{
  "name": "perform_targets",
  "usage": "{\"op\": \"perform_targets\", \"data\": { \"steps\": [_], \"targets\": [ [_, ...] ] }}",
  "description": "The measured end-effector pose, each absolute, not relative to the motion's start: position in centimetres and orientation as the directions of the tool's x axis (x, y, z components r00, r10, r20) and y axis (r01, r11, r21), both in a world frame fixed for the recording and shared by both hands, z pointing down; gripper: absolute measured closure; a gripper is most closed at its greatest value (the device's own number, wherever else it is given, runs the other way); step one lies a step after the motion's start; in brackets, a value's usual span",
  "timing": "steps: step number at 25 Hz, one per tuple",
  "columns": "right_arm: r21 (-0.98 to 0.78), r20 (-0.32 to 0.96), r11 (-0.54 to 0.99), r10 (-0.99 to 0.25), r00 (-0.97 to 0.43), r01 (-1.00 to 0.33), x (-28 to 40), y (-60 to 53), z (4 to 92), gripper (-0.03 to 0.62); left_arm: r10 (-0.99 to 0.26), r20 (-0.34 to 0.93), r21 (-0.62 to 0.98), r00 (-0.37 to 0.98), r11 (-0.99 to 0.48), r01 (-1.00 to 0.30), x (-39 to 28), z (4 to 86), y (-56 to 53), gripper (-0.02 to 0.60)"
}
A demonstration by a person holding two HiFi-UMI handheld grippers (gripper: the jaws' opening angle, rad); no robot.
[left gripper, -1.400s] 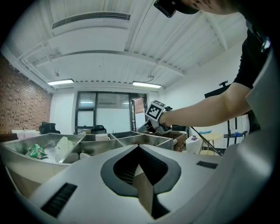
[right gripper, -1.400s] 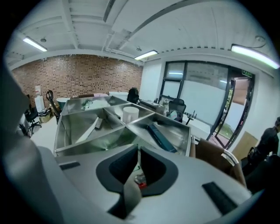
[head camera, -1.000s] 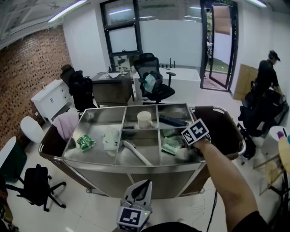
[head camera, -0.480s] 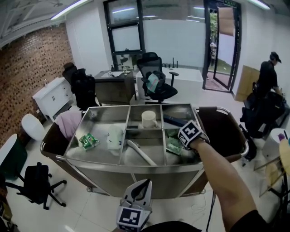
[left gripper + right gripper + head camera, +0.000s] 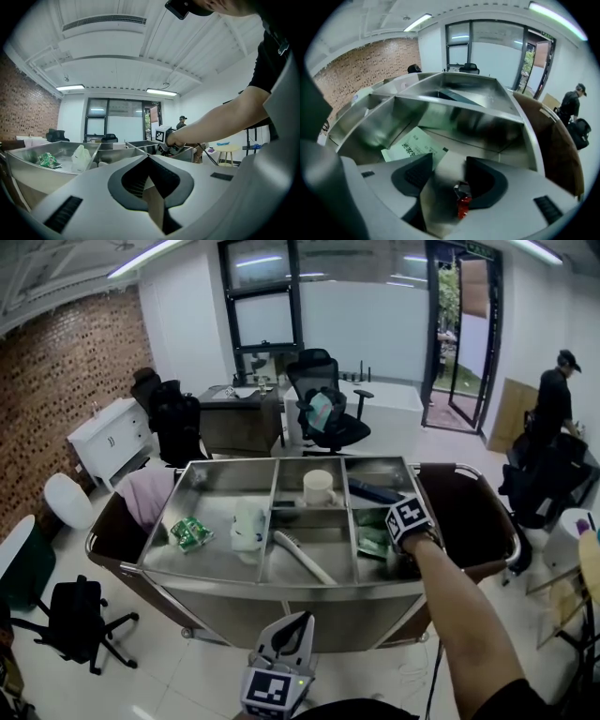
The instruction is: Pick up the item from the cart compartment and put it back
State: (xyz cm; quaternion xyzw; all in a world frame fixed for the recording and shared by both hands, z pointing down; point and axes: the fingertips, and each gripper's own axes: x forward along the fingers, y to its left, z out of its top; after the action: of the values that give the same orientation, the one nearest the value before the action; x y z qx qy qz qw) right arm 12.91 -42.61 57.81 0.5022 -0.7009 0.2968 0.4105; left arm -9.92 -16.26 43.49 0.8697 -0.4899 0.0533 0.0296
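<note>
My right gripper reaches down into the cart's front right compartment, and its marker cube shows above my hand. Its jaws are closing but still stand apart. Between them, by the right pad, a small red and dark item lies on the steel floor. I cannot tell whether the pad touches it. A pale green printed packet lies just ahead and left of the jaws. In the head view the green packet sits beside my hand. My left gripper hangs in front of the cart, shut and holding nothing.
The steel cart also holds a white cup, a dark blue flat item, a white brush, a white bag and a green snack pack. Office chairs stand behind. A person is at far right.
My right gripper has sunk lower into the front right compartment and shifted slightly left within it. The left gripper has stayed where it was.
</note>
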Motion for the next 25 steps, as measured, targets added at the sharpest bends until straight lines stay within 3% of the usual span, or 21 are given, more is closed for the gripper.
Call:
{"op": "perform_targets", "data": {
  "steps": [4,6,7,8,17,25],
  "targets": [
    [-0.035,0.866,0.28,-0.471,-0.17,-0.959,13.2,-43.1,57.8,0.381,-0.848,0.126,0.001,0.515,-0.519,-0.855,-10.5,43.7,-16.6,0.581],
    [-0.033,0.86,0.274,-0.483,-0.167,-0.961,13.4,-43.1,57.5,0.471,-0.848,0.123,0.001,0.516,-0.52,-0.854,-10.4,43.5,-16.6,0.581],
    [-0.031,0.854,0.277,-0.491,-0.169,-0.96,13.4,-43.0,57.4,0.561,-0.847,0.123,0.0,0.517,-0.521,-0.854,-10.4,43.5,-16.6,0.581],
    [-0.03,0.847,0.283,-0.502,-0.175,-0.959,13.3,-43.1,57.1,0.588,-0.846,0.124,0.0,0.518,-0.522,-0.853,-10.4,43.6,-16.6,0.581],
    [-0.161,0.791,0.284,-0.536,-0.295,-0.945,12.9,-43.1,54.9,0.589,-0.84,0.132,0.012,0.526,-0.529,-0.849,-9.9,44.1,-16.6,0.581],
    [-0.105,0.872,0.324,-0.425,-0.244,-0.94,12.7,-41.3,56.2,0.588,-0.836,0.122,0.013,0.535,-0.538,-0.843,-9.4,43.8,-16.3,0.581]
  ]
}}
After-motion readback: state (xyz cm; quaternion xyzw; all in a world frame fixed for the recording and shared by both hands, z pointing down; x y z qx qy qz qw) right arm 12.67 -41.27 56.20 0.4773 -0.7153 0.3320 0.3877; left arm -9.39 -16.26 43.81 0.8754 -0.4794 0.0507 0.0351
